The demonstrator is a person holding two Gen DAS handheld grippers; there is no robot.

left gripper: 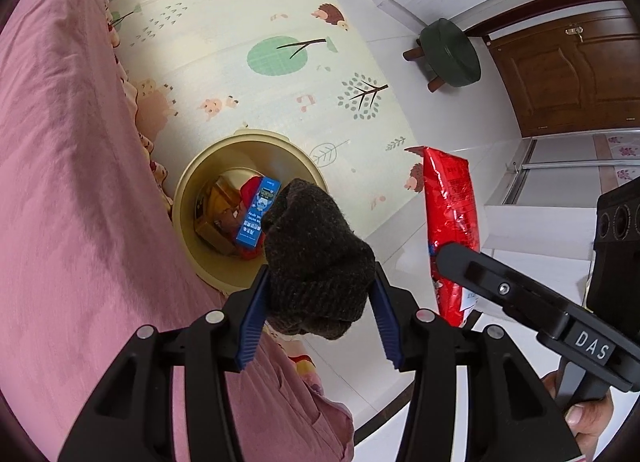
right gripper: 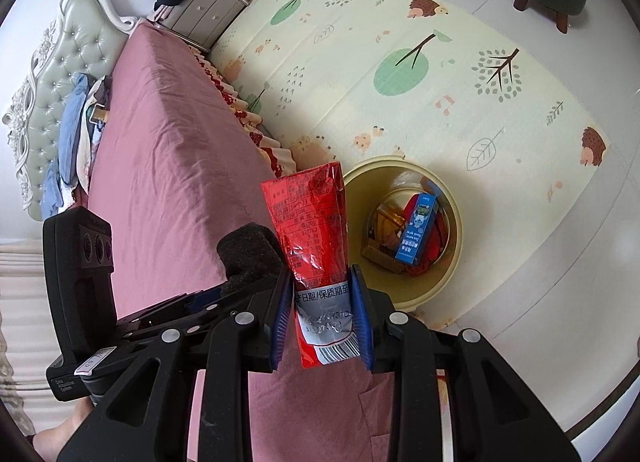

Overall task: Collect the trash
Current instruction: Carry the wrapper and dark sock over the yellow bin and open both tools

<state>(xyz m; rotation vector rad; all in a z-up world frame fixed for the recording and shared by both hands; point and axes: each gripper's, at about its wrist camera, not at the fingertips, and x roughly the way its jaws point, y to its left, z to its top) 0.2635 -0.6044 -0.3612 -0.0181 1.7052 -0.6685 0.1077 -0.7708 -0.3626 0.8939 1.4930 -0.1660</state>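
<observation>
My left gripper (left gripper: 318,294) is shut on a dark brown knitted sock (left gripper: 316,258) and holds it above the near rim of a yellow bin (left gripper: 188,182) on the floor beside the bed. The bin holds a blue box (left gripper: 258,214), a brown box and red wrappers. My right gripper (right gripper: 322,302) is shut on a red foil snack wrapper (right gripper: 312,222), held upright over the bed edge, left of the bin (right gripper: 452,262). The wrapper also shows in the left wrist view (left gripper: 452,230), right of the sock. The sock also shows in the right wrist view (right gripper: 250,254).
A bed with a pink sheet (left gripper: 60,182) runs along the left. A patterned play mat (left gripper: 240,42) covers the floor behind the bin. A green stool (left gripper: 450,52) stands on white tiles near a wooden door (left gripper: 568,74). A nightstand (right gripper: 204,10) stands at the bed's head.
</observation>
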